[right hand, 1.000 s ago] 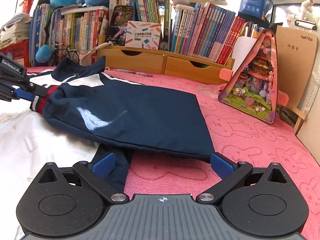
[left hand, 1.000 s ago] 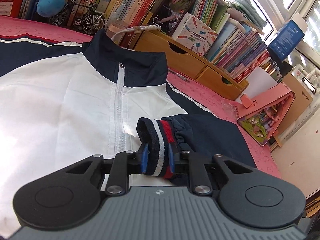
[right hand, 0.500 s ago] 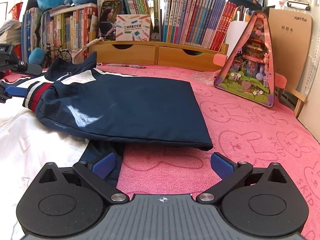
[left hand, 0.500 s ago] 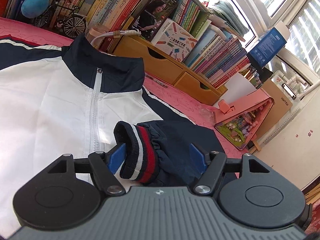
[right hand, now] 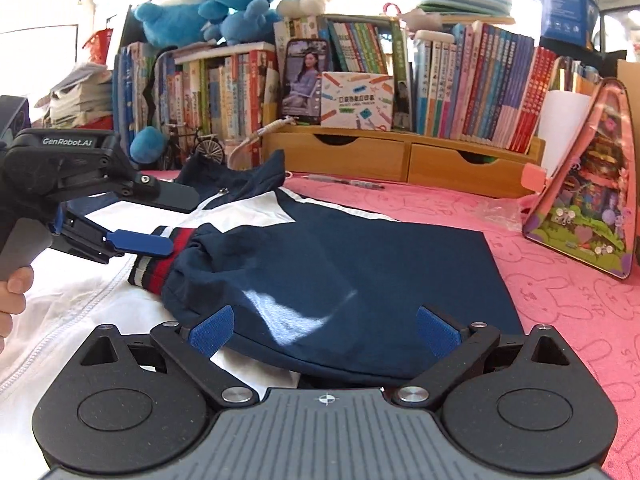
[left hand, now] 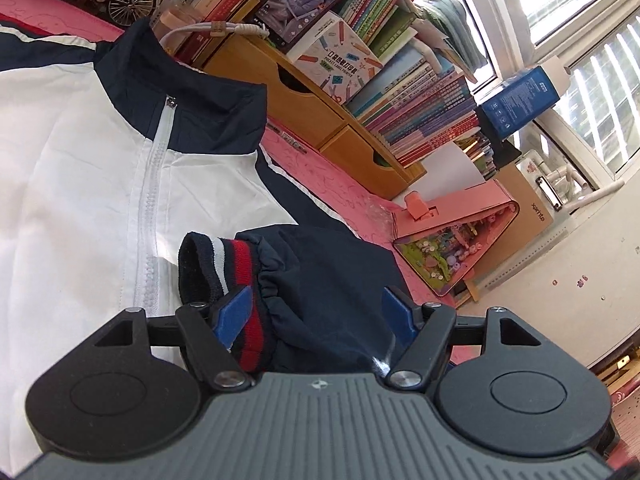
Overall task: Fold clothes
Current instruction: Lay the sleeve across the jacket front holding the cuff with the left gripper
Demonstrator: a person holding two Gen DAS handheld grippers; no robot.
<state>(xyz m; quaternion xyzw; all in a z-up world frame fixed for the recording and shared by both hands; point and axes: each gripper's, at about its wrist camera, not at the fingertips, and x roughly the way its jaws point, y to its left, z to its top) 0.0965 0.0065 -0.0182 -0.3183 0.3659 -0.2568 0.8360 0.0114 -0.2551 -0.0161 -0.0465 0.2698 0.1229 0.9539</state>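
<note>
While angled down, left gripper (left hand: pixel 316 312) gapes over cuff (left hand: pixel 216 268).

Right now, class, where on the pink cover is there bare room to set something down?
Bare pink cover lies between the jacket's folded navy sleeve and the pink triangular toy house. A narrower strip fronts the wooden drawers, where a pen lies. The white jacket front fills the left.

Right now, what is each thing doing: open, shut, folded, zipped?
Jacket: zipped up, lying flat.
Sleeve: folded across the jacket front.
Left hand-held gripper: open, just let go of striped cuff.
Right hand-held gripper: open, holding nothing.
Wooden drawers: shut.
</note>
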